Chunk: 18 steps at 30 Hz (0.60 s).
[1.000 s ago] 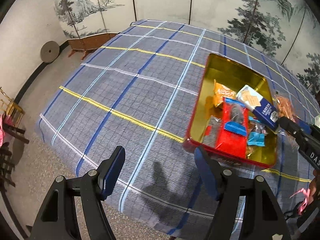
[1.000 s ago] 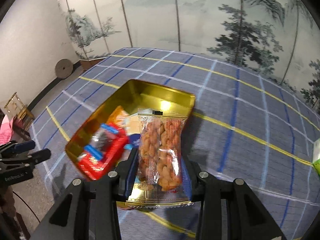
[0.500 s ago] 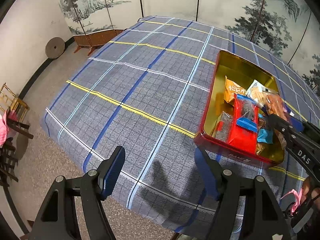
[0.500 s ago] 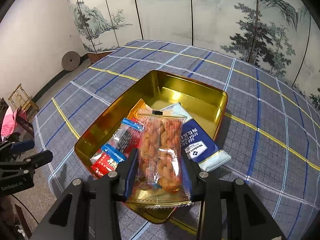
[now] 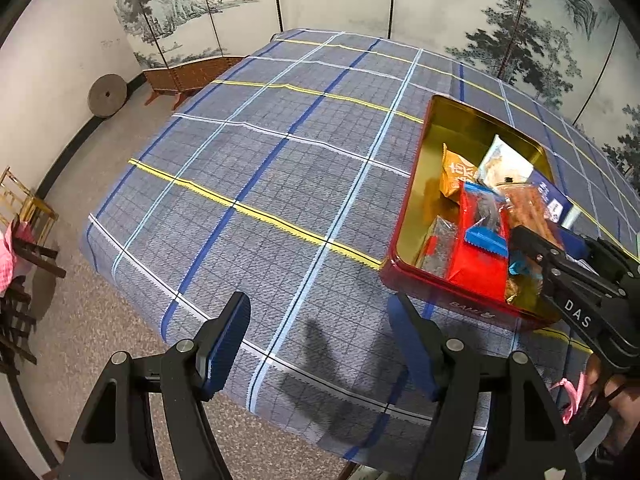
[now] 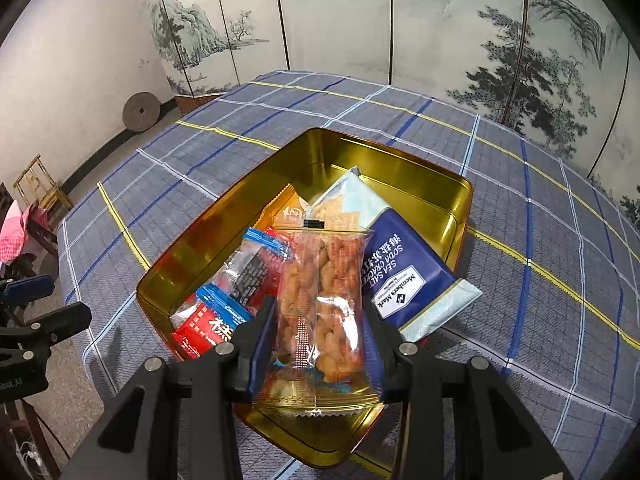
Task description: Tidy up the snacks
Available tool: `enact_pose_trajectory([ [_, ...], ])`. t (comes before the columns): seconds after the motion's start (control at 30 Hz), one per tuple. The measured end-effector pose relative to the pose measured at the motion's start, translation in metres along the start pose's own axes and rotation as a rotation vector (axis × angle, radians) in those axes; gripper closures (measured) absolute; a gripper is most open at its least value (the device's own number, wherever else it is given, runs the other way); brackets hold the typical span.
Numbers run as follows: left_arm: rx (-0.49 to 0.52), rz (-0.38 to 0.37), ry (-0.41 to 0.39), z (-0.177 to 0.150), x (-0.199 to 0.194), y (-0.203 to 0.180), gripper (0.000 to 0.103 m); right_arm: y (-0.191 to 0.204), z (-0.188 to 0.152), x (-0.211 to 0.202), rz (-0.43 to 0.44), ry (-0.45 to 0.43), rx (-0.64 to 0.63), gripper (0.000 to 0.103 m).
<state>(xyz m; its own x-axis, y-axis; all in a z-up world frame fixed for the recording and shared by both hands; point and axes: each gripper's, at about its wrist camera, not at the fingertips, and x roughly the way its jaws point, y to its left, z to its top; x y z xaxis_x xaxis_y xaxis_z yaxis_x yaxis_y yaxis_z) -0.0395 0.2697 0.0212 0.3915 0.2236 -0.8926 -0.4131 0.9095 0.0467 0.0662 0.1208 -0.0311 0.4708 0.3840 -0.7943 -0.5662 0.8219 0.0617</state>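
Observation:
A red tin with a gold inside (image 6: 400, 168) sits on the plaid tablecloth (image 6: 560, 312); it also shows in the left wrist view (image 5: 472, 128). It holds a red packet (image 6: 208, 328), an orange packet (image 6: 290, 212) and a blue soda cracker pack (image 6: 404, 276) that leans over the tin's right rim. My right gripper (image 6: 316, 332) is shut on a clear bag of fried twists (image 6: 320, 300) and holds it over the tin's near end. My left gripper (image 5: 320, 340) is open and empty above the table's near-left edge.
A painted folding screen (image 6: 360, 20) stands behind the table. A round millstone (image 5: 107, 95) leans on the wall at the left. Bamboo stools (image 5: 24, 204) stand on the floor to the left. The cloth (image 5: 280, 160) left of the tin is bare.
My right gripper has moved forward and down with the bag of twists, over the tin. The left gripper has drawn back and turned a little left.

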Motion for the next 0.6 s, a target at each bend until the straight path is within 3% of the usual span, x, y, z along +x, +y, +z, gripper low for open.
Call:
enact_pose_trajectory([
  [0.07, 0.007, 0.0, -0.001, -0.001, -0.001, -0.002, 0.034, -0.001, 0.0, 0.0, 0.008, 0.003, 0.007, 0.057],
  [0.13, 0.012, -0.003, -0.001, -0.001, -0.001, -0.004, 0.034, -0.001, 0.0, -0.003, 0.018, -0.002, 0.013, 0.044],
  [0.43, 0.033, -0.005, -0.007, -0.002, -0.005, -0.014, 0.028, 0.007, -0.006, -0.024, 0.017, -0.021, -0.012, 0.023],
  [0.6, 0.045, -0.009, -0.014, -0.002, -0.008, -0.021, 0.028, 0.007, -0.012, -0.039, 0.019, -0.022, -0.012, 0.022],
])
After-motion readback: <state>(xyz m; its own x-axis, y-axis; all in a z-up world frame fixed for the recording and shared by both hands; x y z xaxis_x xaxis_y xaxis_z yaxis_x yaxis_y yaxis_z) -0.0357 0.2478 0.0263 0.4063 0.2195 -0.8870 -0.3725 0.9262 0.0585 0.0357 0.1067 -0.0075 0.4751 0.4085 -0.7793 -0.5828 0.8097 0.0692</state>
